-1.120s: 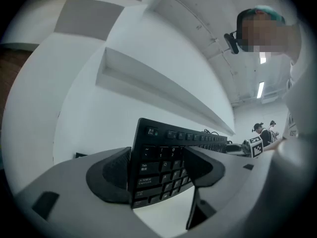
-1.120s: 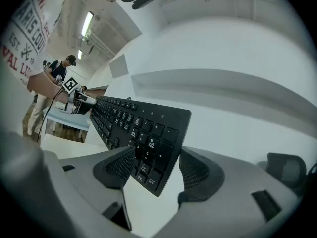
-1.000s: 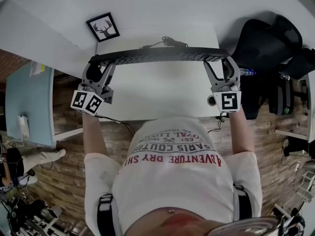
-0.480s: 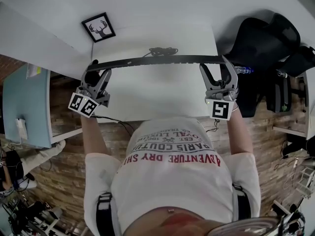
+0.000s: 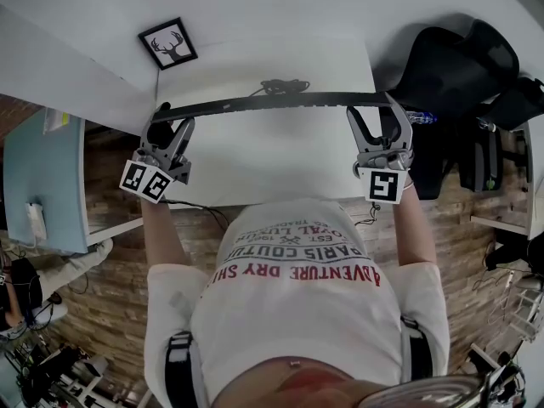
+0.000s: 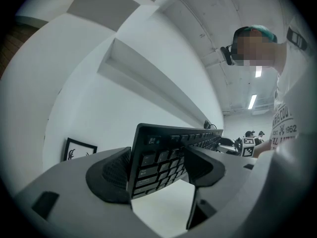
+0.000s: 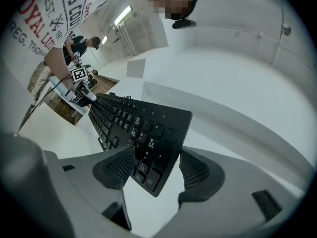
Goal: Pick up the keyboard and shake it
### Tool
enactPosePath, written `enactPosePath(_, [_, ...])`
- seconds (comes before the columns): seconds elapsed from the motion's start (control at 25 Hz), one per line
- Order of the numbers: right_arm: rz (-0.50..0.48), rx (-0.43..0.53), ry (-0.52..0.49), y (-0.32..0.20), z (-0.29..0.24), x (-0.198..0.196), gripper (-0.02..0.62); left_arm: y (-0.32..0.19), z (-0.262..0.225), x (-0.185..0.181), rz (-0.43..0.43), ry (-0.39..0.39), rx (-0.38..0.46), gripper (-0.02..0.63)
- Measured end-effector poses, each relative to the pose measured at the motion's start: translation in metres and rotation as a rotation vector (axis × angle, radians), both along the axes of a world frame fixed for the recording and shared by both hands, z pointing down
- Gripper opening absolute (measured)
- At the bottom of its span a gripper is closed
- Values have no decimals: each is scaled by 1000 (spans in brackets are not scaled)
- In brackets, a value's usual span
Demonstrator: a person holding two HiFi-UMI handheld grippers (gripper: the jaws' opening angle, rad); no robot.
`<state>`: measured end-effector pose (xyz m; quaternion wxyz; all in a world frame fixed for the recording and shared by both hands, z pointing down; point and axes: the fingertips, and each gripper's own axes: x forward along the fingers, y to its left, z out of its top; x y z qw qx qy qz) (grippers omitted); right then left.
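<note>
A black keyboard hangs in the air above the white desk, seen nearly edge-on in the head view. My left gripper is shut on its left end, and my right gripper is shut on its right end. In the left gripper view the keyboard stands tilted on its long edge between the two pads of my left gripper. The right gripper view shows the number-pad end of the keyboard clamped in my right gripper. Its cable trails to the desk's far side.
A framed deer picture leans at the desk's far left corner. A black chair stands to the right of the desk. A light blue table is at the left, over wooden floor. White walls rise behind the desk.
The keyboard has tipped from showing its keys to edge-on, and both grippers have shifted slightly with it. In the last half second it barely moved.
</note>
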<state>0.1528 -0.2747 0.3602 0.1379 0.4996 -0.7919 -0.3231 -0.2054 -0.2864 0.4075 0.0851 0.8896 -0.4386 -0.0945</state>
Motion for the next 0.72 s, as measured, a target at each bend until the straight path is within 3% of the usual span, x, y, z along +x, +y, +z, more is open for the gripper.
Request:
enactPosePath(0.12, [-21,-65,-21,-4,4,-2,301,-3,-2,-1,-31,-17,-1,330])
enactPosePath(0.24, [-52,-113,-175,-6,4,-5,299,0,-3,-2,-63,-41,6,330])
enactPosePath(0.44, [-20,-338,-206,-11,37,5,296,0,1,0,-115,-72,-1,330])
enactPosePath(0.72, [-3,-541,-394,-16,73,19,278,7,8,12,-162,-154,-40,331])
